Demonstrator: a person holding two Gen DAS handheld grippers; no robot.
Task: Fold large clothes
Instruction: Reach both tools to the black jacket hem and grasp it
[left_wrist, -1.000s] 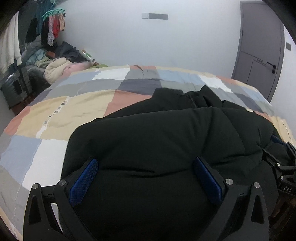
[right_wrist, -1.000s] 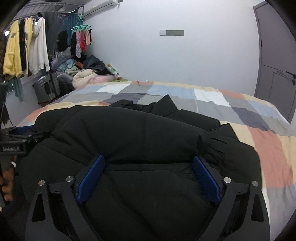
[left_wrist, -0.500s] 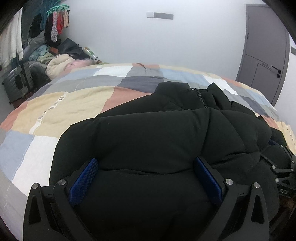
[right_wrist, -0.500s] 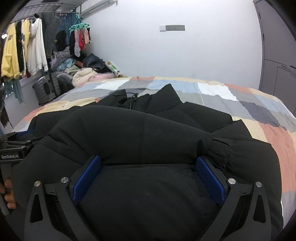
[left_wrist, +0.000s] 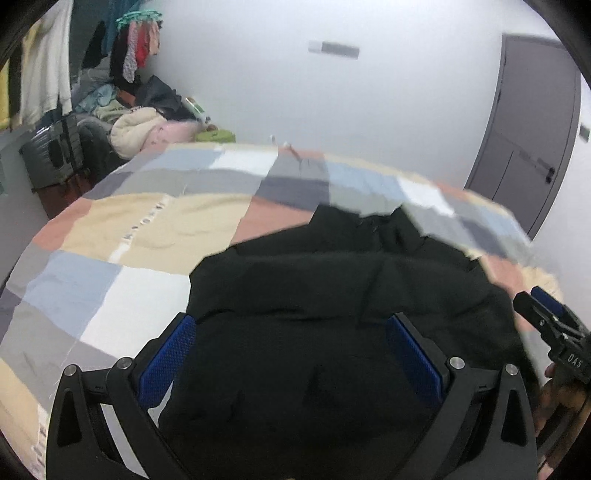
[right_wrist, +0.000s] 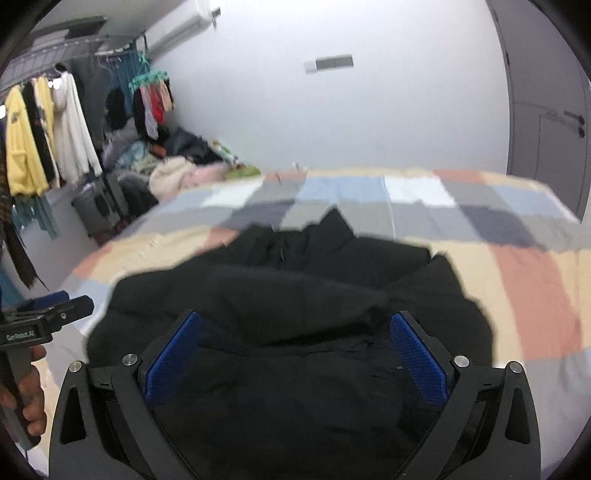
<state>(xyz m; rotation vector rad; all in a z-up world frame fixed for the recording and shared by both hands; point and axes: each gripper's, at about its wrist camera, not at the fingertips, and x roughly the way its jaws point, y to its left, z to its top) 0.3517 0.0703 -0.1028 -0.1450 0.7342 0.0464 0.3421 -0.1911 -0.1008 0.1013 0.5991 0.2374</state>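
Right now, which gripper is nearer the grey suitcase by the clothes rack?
Left. The left gripper is over the black jacket on the suitcase side of the bed; the right gripper sits farther toward the door.

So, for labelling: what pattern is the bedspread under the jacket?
Pastel patchwork bedspread, blocks of many colours; clearest from the right wrist.

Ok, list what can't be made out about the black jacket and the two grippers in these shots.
- Black jacket: its near hem is cut off by the bottom edge in both wrist views.
- Jacket zipper: motion blur hides whether it is closed.
- Left gripper and right gripper: fingers spread, but whether the pads touch fabric is unclear, black on black.
- Patchwork bedspread: its printed text is too blurred to read.
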